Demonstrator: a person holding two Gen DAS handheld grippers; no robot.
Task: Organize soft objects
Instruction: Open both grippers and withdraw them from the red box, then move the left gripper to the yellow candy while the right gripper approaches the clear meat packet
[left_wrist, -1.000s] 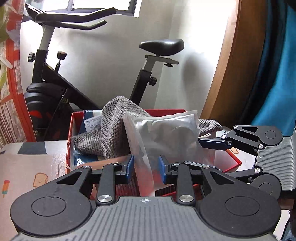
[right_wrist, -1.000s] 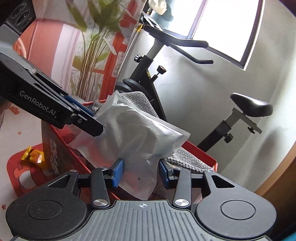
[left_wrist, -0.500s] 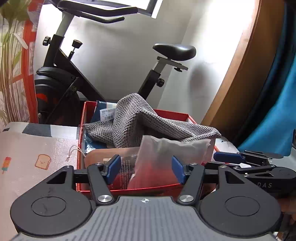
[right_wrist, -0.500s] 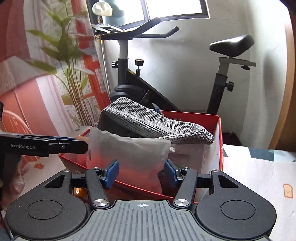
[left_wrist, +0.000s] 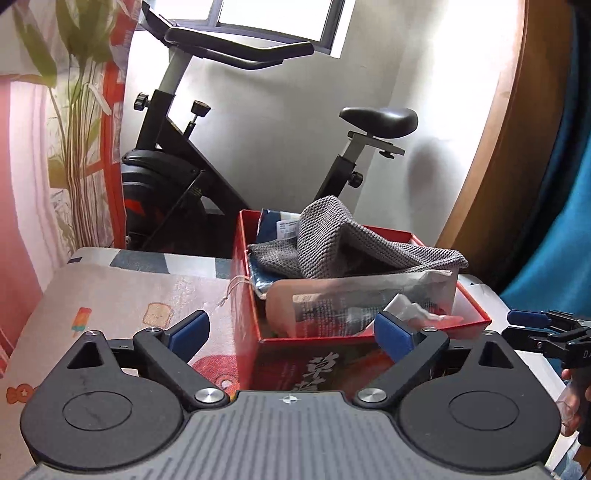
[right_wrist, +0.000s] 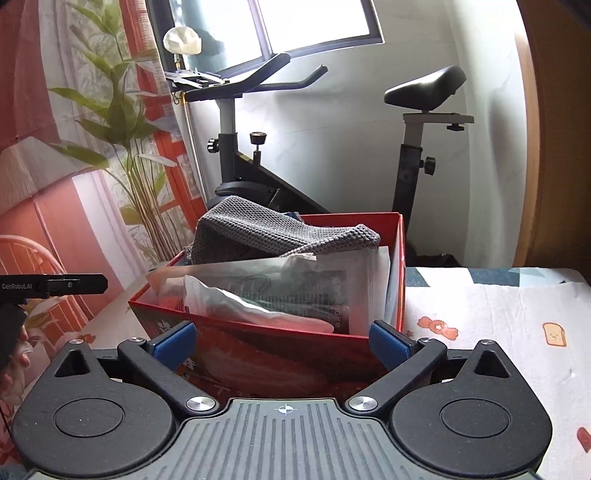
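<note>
Now both tongs stand wide and hold nothing: the left tongs (left_wrist: 291, 334) and the right tongs (right_wrist: 282, 341) each frame the near wall of the red box (right_wrist: 258, 354) from their own side, blue pads apart from it. The box sits on the patterned surface (left_wrist: 122, 295), with an exercise bike (left_wrist: 192, 173) behind it against the wall. Inside, a grey knit cloth (left_wrist: 347, 240) is heaped toward the back and pokes above the rim; in front of it a clear plastic packet (right_wrist: 280, 291) leans lengthwise across the box, and a smaller white pouch (right_wrist: 236, 302) lies against the front wall, its upper corner near the rim. Judgement: the pouch is placed, and the step in hand is clearing away from the box. To do that well, draw both tongs straight back and slightly up, pads kept spread, so neither catches the box wall or drags the pouch's loose edge out. The packets are slippery film and rest on each other at a slant, so a nudge to the box could tip them. The knit cloth rides high and looks likely to spill; if tidying goes on, press it down from above with a narrowed grip rather than pushing it sideways. No other soft item shows on the surface in either view, so I cannot tell what remains.
</note>
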